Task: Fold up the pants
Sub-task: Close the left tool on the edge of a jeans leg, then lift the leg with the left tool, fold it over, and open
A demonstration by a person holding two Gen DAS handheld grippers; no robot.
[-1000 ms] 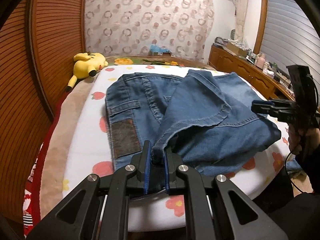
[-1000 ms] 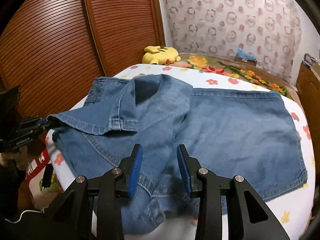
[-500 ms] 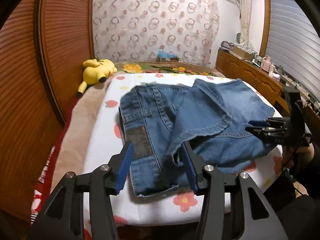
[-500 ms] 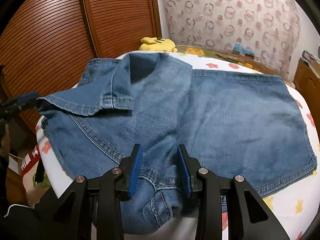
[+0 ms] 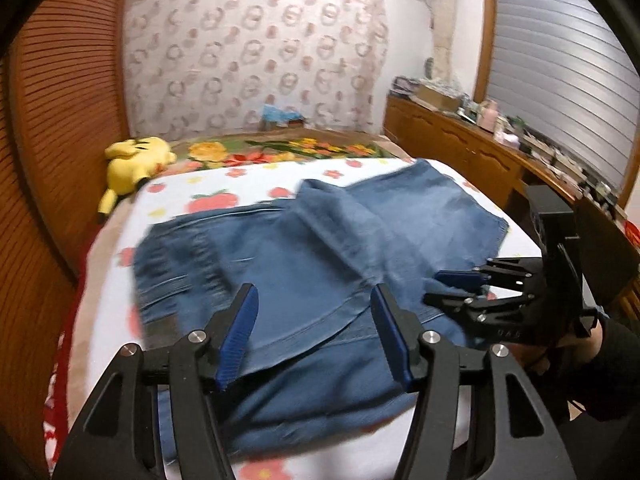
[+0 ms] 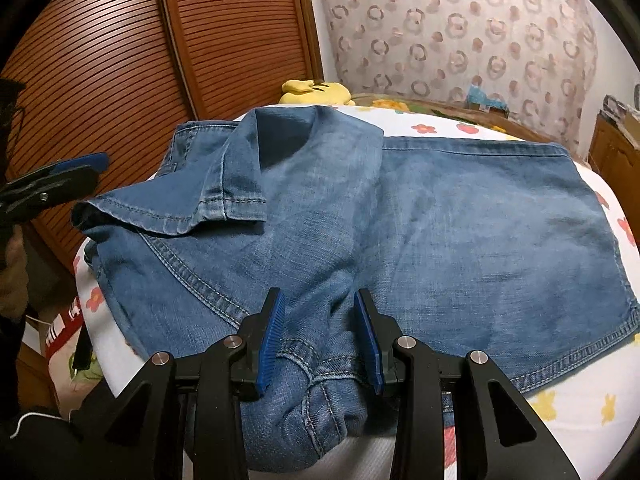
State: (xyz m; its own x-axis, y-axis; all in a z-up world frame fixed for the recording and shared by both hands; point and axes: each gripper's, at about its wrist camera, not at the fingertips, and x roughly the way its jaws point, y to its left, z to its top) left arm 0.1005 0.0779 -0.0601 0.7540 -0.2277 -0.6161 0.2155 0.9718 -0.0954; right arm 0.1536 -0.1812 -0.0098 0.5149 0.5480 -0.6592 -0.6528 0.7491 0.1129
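Observation:
Blue denim pants lie folded over on the flowered bed; they also show, blurred, in the left wrist view. A leg end with its hem is flopped back over the waist part. My left gripper is open and empty, above the near edge of the denim. My right gripper is open, its jaws either side of a bunched seam at the near edge. The right gripper also shows in the left wrist view, and the left gripper in the right wrist view.
The bed sheet is white with red flowers. A yellow plush toy lies at the far left by the slatted wooden wall. A wooden dresser with clutter stands along the right. A patterned curtain hangs behind.
My left gripper opened and let go of the denim fold, then pulled back and swung right. My right gripper moved forward and down over the bunched seam, staying open.

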